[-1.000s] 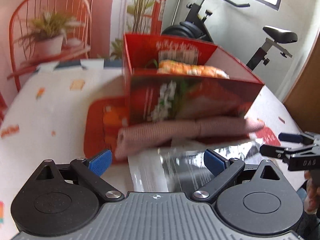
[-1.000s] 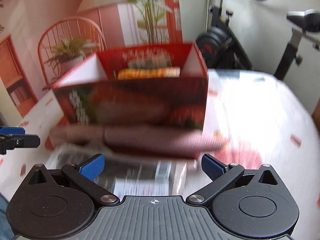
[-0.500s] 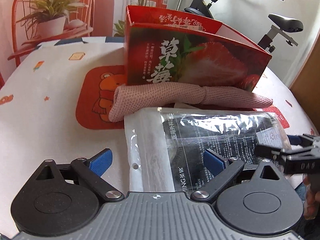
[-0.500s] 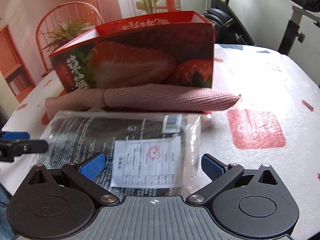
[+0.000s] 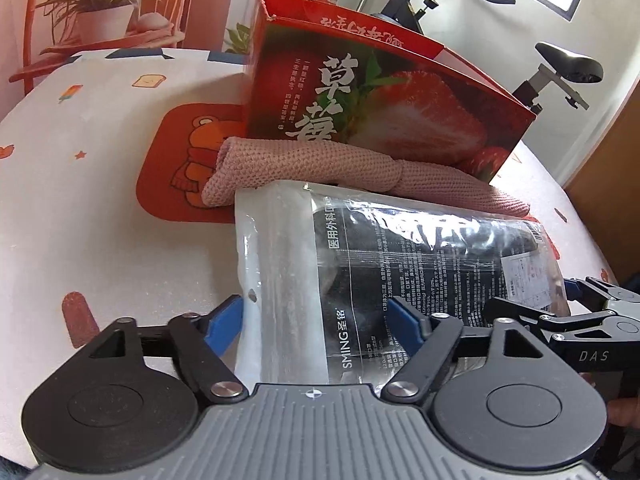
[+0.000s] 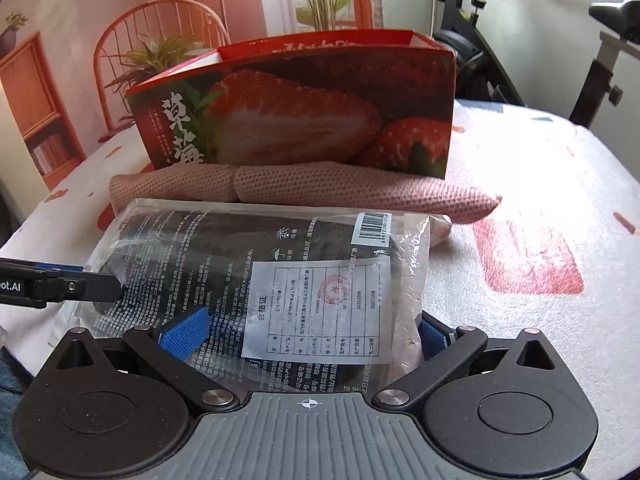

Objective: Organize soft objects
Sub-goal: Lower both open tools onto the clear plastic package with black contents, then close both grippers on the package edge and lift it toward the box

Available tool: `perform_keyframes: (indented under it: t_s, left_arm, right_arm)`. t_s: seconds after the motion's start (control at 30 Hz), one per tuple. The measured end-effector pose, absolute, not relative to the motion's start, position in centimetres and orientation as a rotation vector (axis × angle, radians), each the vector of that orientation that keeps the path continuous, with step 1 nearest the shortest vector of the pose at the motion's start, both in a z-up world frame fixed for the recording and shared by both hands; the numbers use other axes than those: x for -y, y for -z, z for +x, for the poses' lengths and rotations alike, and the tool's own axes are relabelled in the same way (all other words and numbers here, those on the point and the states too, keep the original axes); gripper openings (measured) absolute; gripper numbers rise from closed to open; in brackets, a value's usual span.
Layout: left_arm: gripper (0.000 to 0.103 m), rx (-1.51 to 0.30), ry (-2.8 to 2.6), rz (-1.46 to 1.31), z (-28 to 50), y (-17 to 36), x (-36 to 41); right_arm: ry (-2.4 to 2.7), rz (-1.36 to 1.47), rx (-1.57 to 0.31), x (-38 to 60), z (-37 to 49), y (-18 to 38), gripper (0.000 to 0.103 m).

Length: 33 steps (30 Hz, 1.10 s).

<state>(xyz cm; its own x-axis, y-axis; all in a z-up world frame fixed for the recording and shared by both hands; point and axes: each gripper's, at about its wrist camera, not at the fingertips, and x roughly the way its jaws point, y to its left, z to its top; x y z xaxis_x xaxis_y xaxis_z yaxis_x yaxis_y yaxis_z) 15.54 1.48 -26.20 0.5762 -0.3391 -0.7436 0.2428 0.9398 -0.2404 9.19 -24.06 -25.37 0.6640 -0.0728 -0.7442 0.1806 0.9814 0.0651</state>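
A clear plastic packet of black masks [image 5: 420, 264] [image 6: 248, 280] lies on the table in front of a rolled pink knitted cloth [image 5: 320, 168] [image 6: 320, 188]. Behind the cloth stands a red strawberry box [image 5: 380, 108] [image 6: 304, 120]. My left gripper [image 5: 316, 320] is low over the packet's left end and its jaws are closing. One blue pad sits at the packet's edge, the other over its printed face. My right gripper [image 6: 308, 332] stands open across the packet's other end, and it also shows at the right [image 5: 560, 312] of the left wrist view. The left gripper's fingertip [image 6: 108, 280] rests by the packet.
The table carries a white cloth with small prints and an orange bear mat [image 5: 180, 168] left of the box. An exercise bike [image 5: 560, 72] stands beyond the table. A printed backdrop with a chair and plants [image 6: 160, 40] hangs behind.
Both grippers have come down and closer to the packet, so the box now looms higher and its inside is hidden. The left gripper's pads stand nearer together than before.
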Motion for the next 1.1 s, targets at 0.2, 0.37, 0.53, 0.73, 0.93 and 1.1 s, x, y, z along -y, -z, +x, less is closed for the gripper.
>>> perform_keyframes:
  t_s: [0.2,0.37,0.53,0.73,0.93,1.1]
  left_arm:
    - [0.076,-0.89,0.337,-0.116,15.36,26.4,-1.58]
    - [0.076,-0.887,0.342,-0.134,15.38,26.57,-1.81]
    - [0.076,-0.881,0.345,-0.128,15.25,26.64,-1.84]
    - [0.076,-0.881,0.351,-0.125,15.21,26.63,-1.83]
    - [0.067,-0.882,0.379,-0.133,15.18,26.52,-1.81]
    - [0.052,-0.878,0.414,-0.141,14.92,26.39,-1.62]
  right_arm:
    - [0.142,0.116,-0.816,23.89,9.17,25.3,0.1]
    - [0.149,0.134,-0.797,24.36,9.01,25.19,0.096]
    - [0.167,0.147,-0.761,24.55,8.55,24.78,0.09]
    - [0.16,0.164,-0.753,24.86,8.33,24.71,0.082]
    - [0.156,0.166,-0.761,24.79,8.43,24.85,0.082]
    - [0.147,0.171,-0.772,24.83,8.56,25.07,0.082]
